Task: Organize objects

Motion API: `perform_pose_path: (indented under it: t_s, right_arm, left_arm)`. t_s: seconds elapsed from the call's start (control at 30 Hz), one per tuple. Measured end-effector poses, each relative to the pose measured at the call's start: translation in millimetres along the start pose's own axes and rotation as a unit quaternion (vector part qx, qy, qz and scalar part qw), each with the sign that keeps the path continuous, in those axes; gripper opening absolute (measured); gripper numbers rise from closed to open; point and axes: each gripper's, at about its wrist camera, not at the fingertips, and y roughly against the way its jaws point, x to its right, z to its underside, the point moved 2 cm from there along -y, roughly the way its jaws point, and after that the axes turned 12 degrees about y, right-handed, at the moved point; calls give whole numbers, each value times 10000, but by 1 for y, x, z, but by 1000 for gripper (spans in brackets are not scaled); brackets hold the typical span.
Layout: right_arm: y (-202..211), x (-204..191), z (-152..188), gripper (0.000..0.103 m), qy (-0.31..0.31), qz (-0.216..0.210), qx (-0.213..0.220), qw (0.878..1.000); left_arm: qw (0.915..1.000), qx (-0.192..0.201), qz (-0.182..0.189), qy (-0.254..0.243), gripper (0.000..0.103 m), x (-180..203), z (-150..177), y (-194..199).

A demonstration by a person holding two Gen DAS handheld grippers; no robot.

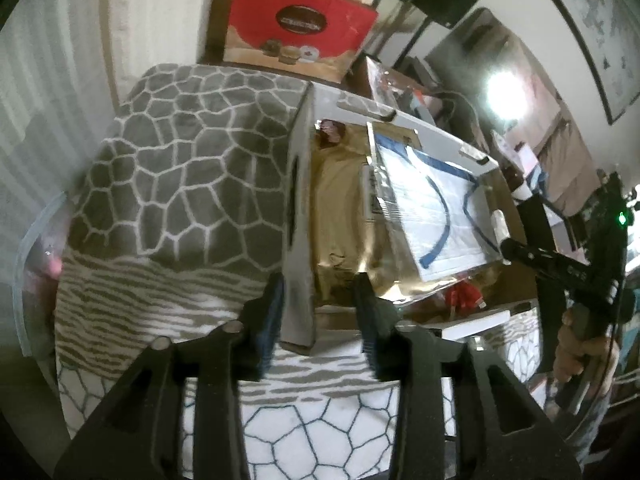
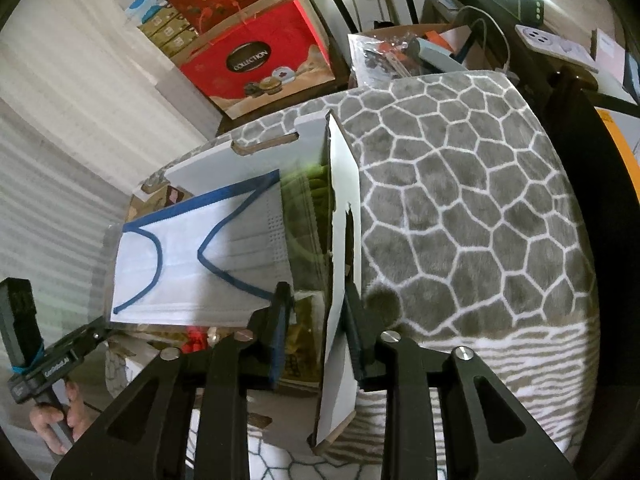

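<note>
A: Left gripper (image 1: 320, 312)?

B: My fingers (image 1: 272, 304) straddle the left upright flap (image 1: 299, 216) of the open white cardboard box (image 1: 420, 124). Outer finger looks on or right beside the flap, inner finger stands off it over the brown inside. Fingers apart, no clamp I can see.

A: Right gripper (image 2: 316, 320)?

B: Same on the other side. My fingers (image 2: 356, 328) sit either side of the right white flap (image 2: 340, 240), which stands upright and a bit tilted. Right finger is against the flap's outer face, left finger has a gap. Apart, not pinching.

A: Where is the box?

B: On a grey plush mat with white cobble lines (image 2: 460, 208), white-and-grey striped band nearer me. Inside it, a clear-wrapped pack of white face masks with blue ear loops (image 2: 200, 248) leans tilted across the opening, near my right gripper's left finger; touching or not, cannot tell. Something red (image 1: 460, 294) below it, too blurred to name.

A: Background?

B: Red gift box labelled COLLECTION (image 2: 256, 60) behind the mat. A hand (image 2: 52, 420) on the other handle shows low left in the right view.
</note>
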Motion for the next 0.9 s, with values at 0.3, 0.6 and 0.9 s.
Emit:
perform_pose_path:
  t_s: [0.3, 0.6, 0.9]
  right_arm:
    - [32, -16, 19, 66, 350, 616, 380, 9968]
    - [67, -62, 51, 85, 771, 1045, 928, 9872]
    - [74, -88, 77, 100, 871, 1273, 1131, 9815]
  left_arm:
    - [9950, 789, -521, -308, 83, 4, 18, 32]
    - [9871, 1247, -666, -754, 100, 31, 52, 57]
    - [9847, 1510, -642, -588, 103, 37, 69, 73]
